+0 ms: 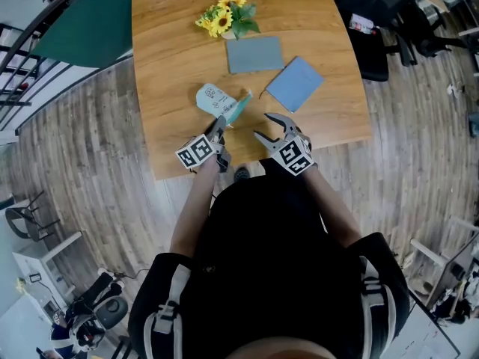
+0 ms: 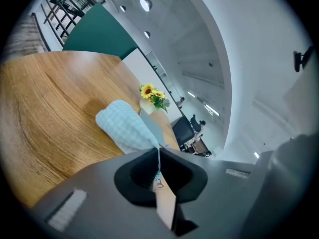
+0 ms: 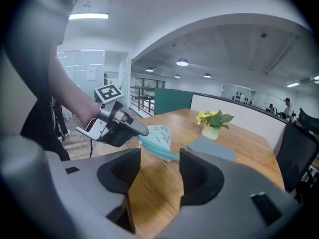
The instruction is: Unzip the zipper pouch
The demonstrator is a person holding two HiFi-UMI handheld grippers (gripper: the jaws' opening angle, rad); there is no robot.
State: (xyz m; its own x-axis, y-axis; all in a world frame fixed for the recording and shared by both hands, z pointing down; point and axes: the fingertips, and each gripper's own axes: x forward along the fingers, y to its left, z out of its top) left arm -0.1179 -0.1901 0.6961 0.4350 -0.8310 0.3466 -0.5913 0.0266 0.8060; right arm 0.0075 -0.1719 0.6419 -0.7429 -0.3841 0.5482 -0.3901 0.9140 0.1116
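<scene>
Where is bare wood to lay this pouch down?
On the table, the left side, left of the sunflowers and zipper pouch, is bare; so is the right edge beyond the blue pad. The centre is crowded.

We see a wooden counter (image 1: 172,66) on a grey plank floor (image 1: 82,163). A dark green partition (image 1: 93,25) stands beyond it, black office chairs (image 1: 378,2) stand alongside, and lit lamps (image 3: 182,62) are set in the white ceiling (image 3: 224,39).
</scene>
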